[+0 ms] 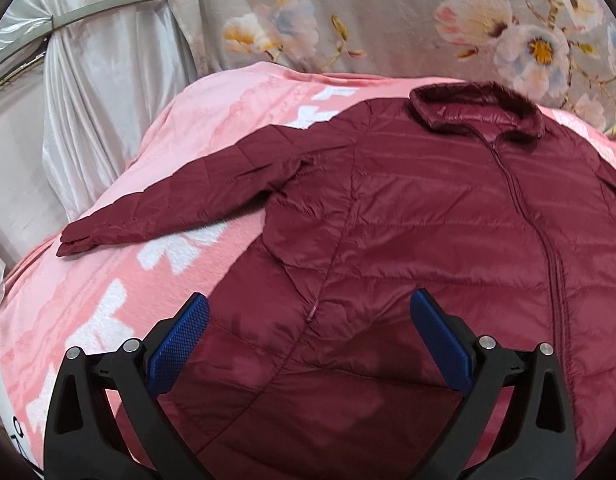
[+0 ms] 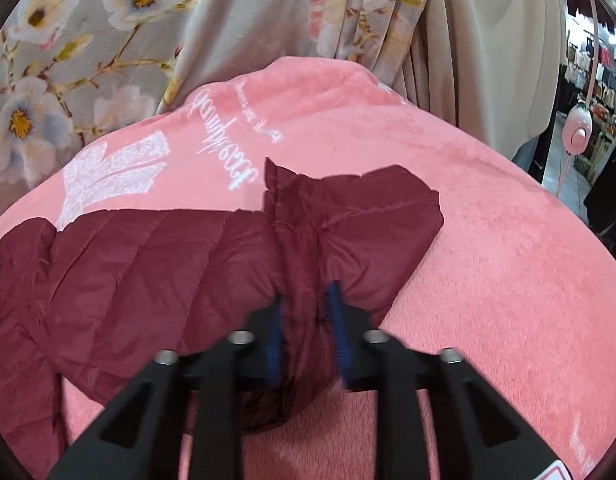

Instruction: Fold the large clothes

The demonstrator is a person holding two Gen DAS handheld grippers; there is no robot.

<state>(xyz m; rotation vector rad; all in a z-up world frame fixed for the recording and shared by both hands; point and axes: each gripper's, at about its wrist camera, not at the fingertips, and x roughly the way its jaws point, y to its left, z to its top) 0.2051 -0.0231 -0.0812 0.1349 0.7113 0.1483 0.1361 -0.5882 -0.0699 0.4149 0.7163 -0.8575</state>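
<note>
A maroon quilted jacket (image 1: 427, 216) lies spread front-up on a pink blanket (image 1: 108, 280), zipped, collar at the far side. One sleeve (image 1: 180, 196) stretches out to the left. My left gripper (image 1: 308, 312) hovers open over the jacket's lower left part, its blue pads (image 1: 180, 344) wide apart with nothing between them. In the right wrist view the other sleeve (image 2: 188, 272) lies across the blanket (image 2: 487, 280). My right gripper (image 2: 306, 308) is shut on this sleeve near its cuff (image 2: 355, 208), with bunched fabric pinched between the blue pads.
Floral curtains (image 1: 387, 12) hang behind the bed, with shiny white drapes (image 1: 88, 92) at the far left. A pink round gadget on a cord (image 2: 579, 132) hangs at the right, with shop racks (image 2: 599, 92) beyond it.
</note>
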